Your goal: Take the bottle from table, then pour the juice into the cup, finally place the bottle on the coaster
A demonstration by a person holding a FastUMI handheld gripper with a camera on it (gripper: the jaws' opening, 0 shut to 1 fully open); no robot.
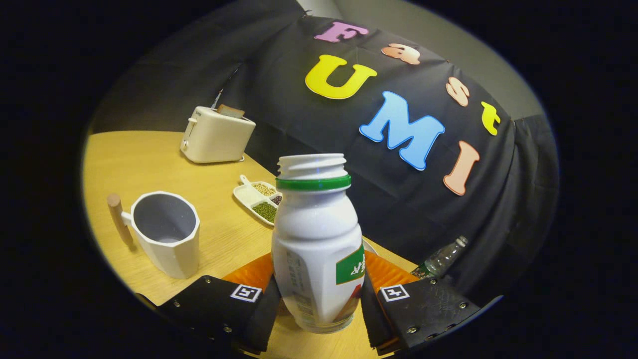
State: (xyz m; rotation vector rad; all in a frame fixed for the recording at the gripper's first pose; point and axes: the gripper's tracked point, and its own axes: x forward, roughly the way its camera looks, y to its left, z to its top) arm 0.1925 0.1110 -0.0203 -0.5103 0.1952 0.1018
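Observation:
A white bottle (317, 249) with a green neck ring and an uncapped mouth stands upright between my fingers. My gripper (319, 311) is shut on its lower body, one finger pressing each side. An orange ribbed coaster (249, 273) lies on the wooden table just behind the bottle's base, showing on both sides of it. I cannot tell whether the bottle's base rests on a surface or hangs just above it. A white faceted cup (167, 232) with a wooden handle stands to the left, beyond the left finger; its grey inside shows no liquid.
A cream toaster (217, 134) with a slice of bread in it stands far back on the table (129, 159). A white divided dish (259, 199) of beans lies between the toaster and the bottle. A clear plastic bottle (441, 258) lies off the right, by the black cloth.

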